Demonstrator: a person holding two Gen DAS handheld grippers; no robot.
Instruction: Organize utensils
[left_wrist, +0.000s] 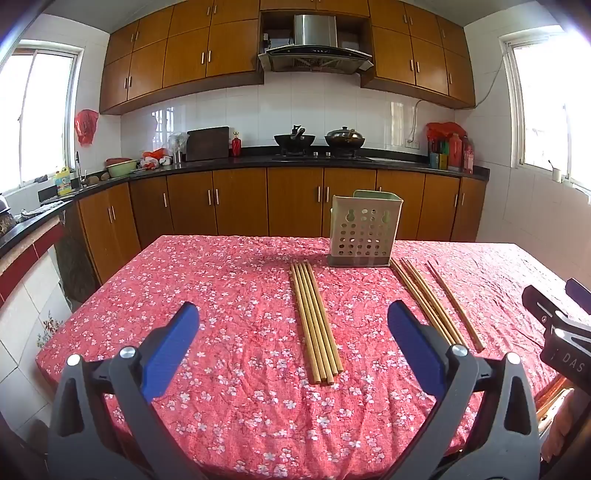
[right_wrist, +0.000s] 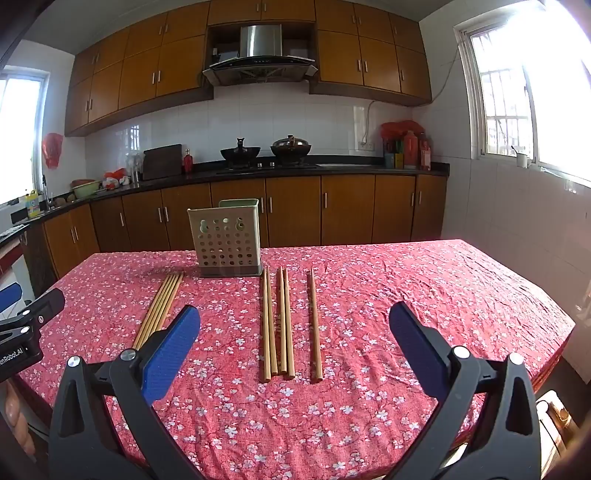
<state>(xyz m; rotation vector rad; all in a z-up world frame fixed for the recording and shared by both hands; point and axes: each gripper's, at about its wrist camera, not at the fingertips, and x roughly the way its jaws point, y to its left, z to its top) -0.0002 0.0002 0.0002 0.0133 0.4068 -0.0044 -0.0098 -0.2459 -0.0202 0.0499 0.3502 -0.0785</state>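
Wooden chopsticks lie on a table under a red flowered cloth (left_wrist: 229, 295). One tight bundle (left_wrist: 317, 321) lies ahead of my left gripper (left_wrist: 293, 323), whose blue pads stand wide open and empty above the cloth. A second, looser group of chopsticks (right_wrist: 277, 321) with a single stick (right_wrist: 315, 325) beside it lies ahead of my right gripper (right_wrist: 294, 325), also open and empty. A pale perforated utensil holder (left_wrist: 362, 230) stands upright at the far ends of the chopsticks. The holder (right_wrist: 226, 242) shows left of centre in the right wrist view, as does the bundle (right_wrist: 159, 310).
The right gripper's body (left_wrist: 557, 325) shows at the right edge of the left wrist view; the left one (right_wrist: 26, 328) shows at the left edge of the right view. Wooden cabinets (left_wrist: 295, 201) and a dark counter with woks (left_wrist: 317, 140) run behind the table.
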